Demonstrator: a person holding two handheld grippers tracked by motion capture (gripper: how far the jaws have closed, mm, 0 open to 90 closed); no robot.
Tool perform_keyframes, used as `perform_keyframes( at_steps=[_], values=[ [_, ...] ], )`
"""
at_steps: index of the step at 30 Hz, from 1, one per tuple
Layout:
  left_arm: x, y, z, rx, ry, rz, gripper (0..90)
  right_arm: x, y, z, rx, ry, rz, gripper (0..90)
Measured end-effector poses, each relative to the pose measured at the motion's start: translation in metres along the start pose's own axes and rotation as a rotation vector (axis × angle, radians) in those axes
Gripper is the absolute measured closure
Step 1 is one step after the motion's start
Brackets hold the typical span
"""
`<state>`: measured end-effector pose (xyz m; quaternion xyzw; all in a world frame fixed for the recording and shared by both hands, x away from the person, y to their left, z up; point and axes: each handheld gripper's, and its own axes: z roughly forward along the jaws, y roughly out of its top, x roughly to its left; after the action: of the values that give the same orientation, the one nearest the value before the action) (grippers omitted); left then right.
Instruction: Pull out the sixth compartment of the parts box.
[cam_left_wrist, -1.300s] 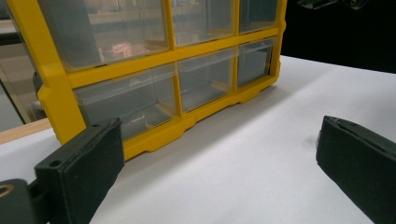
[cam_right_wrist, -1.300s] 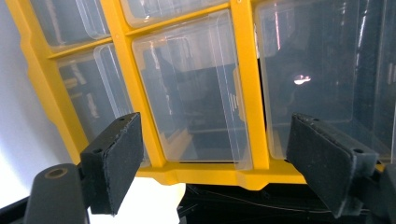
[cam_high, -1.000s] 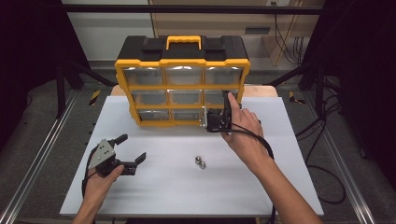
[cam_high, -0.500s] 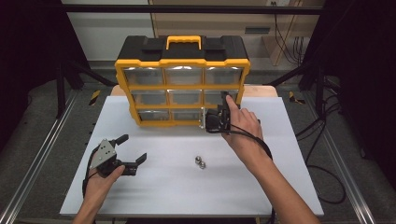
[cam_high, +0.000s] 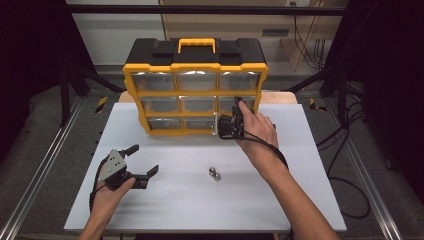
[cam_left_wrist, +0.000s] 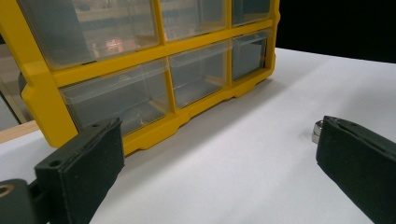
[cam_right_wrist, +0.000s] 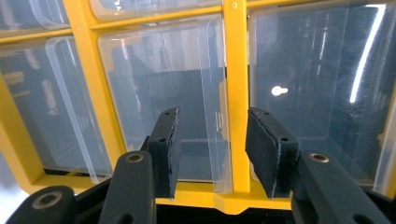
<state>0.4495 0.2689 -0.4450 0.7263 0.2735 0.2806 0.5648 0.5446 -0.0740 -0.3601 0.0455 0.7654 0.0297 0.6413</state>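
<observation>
A yellow and black organiser (cam_high: 195, 65) with clear drawers stands at the back of the white table (cam_high: 300, 190). My right gripper (cam_high: 220, 125) is up against its bottom row, toward the right. Its jaws (cam_right_wrist: 212, 149) have just been closing. They stand on either side of a clear drawer's raised lip (cam_right_wrist: 219, 140) and a yellow divider (cam_right_wrist: 236, 93), with gaps still beside both pads. My left gripper (cam_high: 145, 160) rests open on the table at the front left, nothing between its jaws (cam_left_wrist: 219, 172). Two small metal nuts (cam_high: 214, 173) lie mid-table.
The organiser's yellow frame (cam_left_wrist: 154, 126) and its lower drawers stand ahead of the left gripper, and the nuts (cam_left_wrist: 317, 130) peek out behind its right jaw. Cables trail off the table's right side (cam_high: 345, 185). Metal rails run along both sides.
The right hand has edged slightly left and in toward the organiser's lower drawers. The left hand and the nuts have stayed where they were.
</observation>
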Motion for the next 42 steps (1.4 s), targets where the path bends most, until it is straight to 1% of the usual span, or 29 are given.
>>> perform_keyframes(
  at_steps=[2, 4, 6, 7, 10, 11, 19, 22, 23, 28, 29, 31, 42],
  values=[
    [0.0, 0.0, 0.0, 0.001, -0.002, 0.0, 1.0, 0.0, 0.0, 0.001, 0.001, -0.007, -0.01, 59.1],
    [0.0, 0.0, 0.0, 0.002, -0.004, 0.001, 1.0, 0.0, 0.0, 0.003, -0.002, -0.004, -0.007, 59.9],
    [-0.001, 0.0, 0.0, 0.002, -0.003, 0.002, 1.0, 0.001, 0.0, 0.004, 0.008, -0.004, -0.003, 60.9],
    [-0.001, 0.0, 0.0, 0.002, -0.001, 0.002, 1.0, 0.001, 0.0, 0.005, 0.003, -0.004, -0.011, 61.4],
    [0.0, 0.0, 0.0, 0.002, -0.002, 0.003, 1.0, 0.001, 0.0, 0.007, 0.001, -0.016, -0.025, 61.8],
    [0.0, 0.0, 0.0, 0.002, -0.003, 0.002, 1.0, 0.001, -0.001, 0.008, -0.001, -0.019, -0.02, 62.3],
    [-0.001, 0.0, 0.001, 0.001, -0.005, 0.002, 1.0, -0.001, -0.001, 0.011, 0.008, -0.012, -0.037, 65.9],
    [-0.001, 0.0, 0.001, 0.001, -0.005, 0.001, 1.0, -0.001, -0.001, 0.012, 0.0, -0.015, -0.045, 66.4],
    [-0.001, 0.0, 0.001, 0.001, -0.006, 0.001, 1.1, 0.0, -0.001, 0.012, 0.006, -0.01, -0.037, 66.7],
    [-0.001, 0.0, 0.001, 0.001, -0.006, 0.002, 1.0, 0.002, 0.0, 0.012, 0.008, -0.006, -0.041, 67.2],
    [-0.001, 0.0, 0.001, 0.001, -0.006, 0.002, 1.1, 0.002, 0.001, 0.012, 0.015, -0.004, -0.036, 67.2],
    [-0.001, 0.0, 0.001, 0.001, -0.006, 0.002, 1.1, 0.002, 0.0, 0.013, 0.009, -0.005, -0.047, 67.5],
    [-0.001, 0.0, 0.001, 0.0, -0.007, 0.002, 1.1, 0.002, -0.001, 0.016, 0.009, -0.01, -0.069, 70.1]
  ],
)
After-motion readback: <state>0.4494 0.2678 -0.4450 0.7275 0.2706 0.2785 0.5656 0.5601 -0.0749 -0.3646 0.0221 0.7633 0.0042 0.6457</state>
